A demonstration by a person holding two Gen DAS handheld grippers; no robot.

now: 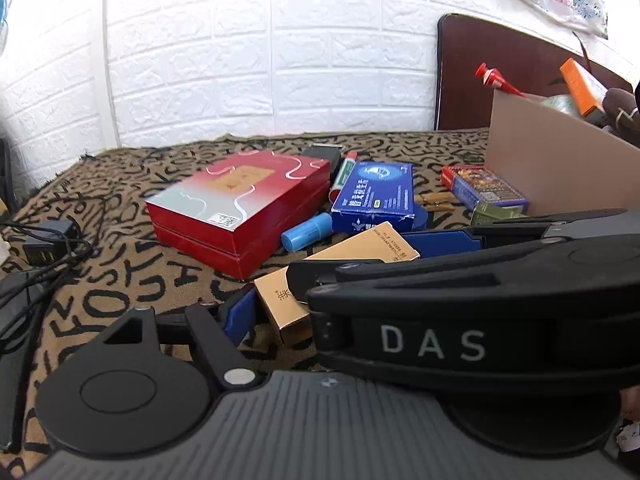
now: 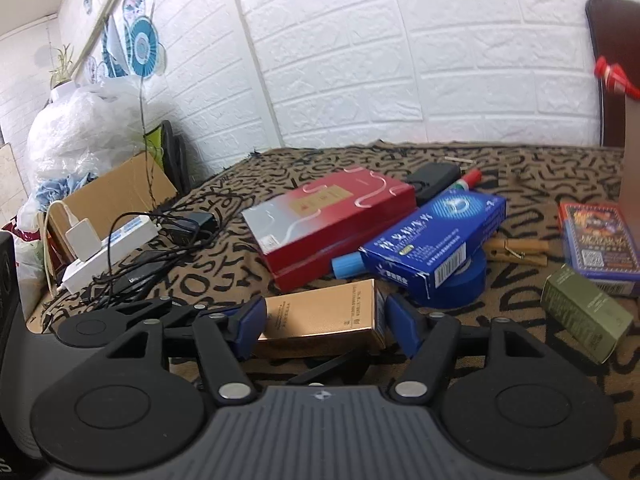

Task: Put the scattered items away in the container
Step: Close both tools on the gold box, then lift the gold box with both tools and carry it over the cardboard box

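Note:
A gold box lies on the patterned cloth between the blue pads of my right gripper; the jaws straddle its ends, the left pad touching, a small gap at the right. The same gold box shows in the left wrist view, with the right gripper's black body across it. Of my left gripper only one blue pad shows, beside the box. The cardboard container stands at the right, holding a red tube and an orange box.
On the cloth lie a red gift box, a blue box on a blue tape roll, a blue cylinder, a card pack, an olive box, clothespins, a marker. Cables and a power strip lie left.

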